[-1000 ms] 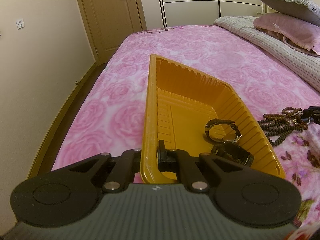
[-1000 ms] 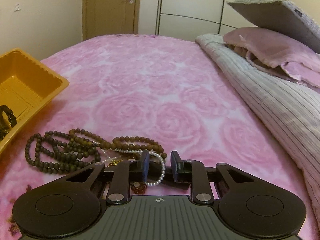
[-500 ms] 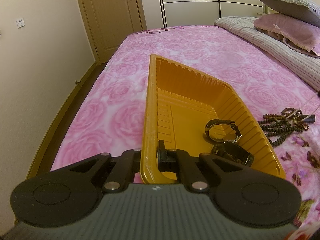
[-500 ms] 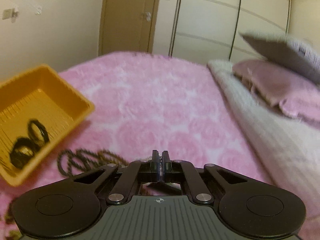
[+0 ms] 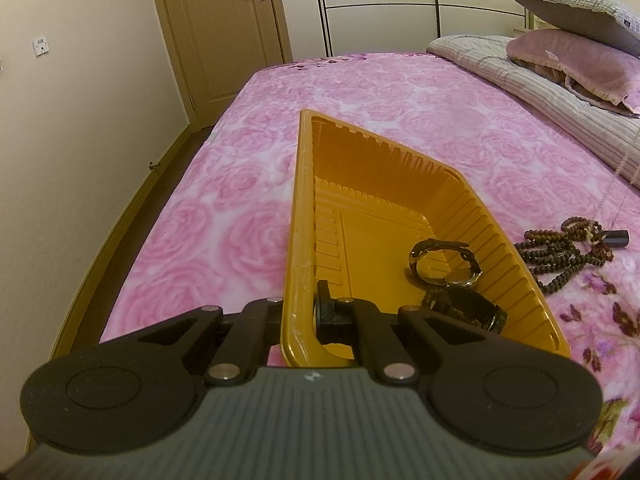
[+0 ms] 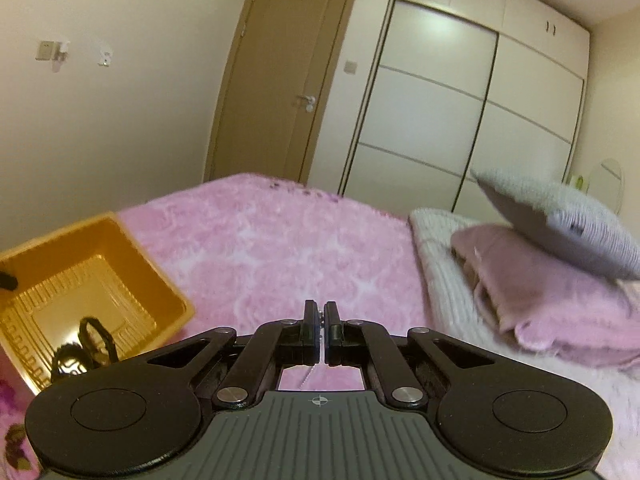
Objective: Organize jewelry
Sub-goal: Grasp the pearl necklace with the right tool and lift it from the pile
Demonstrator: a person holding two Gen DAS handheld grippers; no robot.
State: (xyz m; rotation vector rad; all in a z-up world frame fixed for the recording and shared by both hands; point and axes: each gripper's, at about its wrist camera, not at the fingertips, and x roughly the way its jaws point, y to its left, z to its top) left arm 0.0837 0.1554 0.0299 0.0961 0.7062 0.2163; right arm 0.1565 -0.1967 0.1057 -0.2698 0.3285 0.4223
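fingers of the left gripper [image 5: 298, 312] pinch the near wall of the orange tray [image 5: 376, 184] on the pink bed [image 5: 224, 216]. two watches [image 5: 452, 280] lie inside, lower right. right gripper [image 6: 321, 326] pinches a thin pearl chain [image 6: 321, 316]; dark beads [image 5: 560, 252] sit right of the tray.

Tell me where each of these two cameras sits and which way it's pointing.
Left wrist: rides on the left gripper, low over the bed, looking along the orange tray whose near rim its fingers clamp; watches inside, dark beads right.
Right wrist: rides on the right gripper, raised above the bed, facing the door and wardrobe; fingers pinch a thin pearl strand.
Shared: tray, watches, bed, door, pillows.
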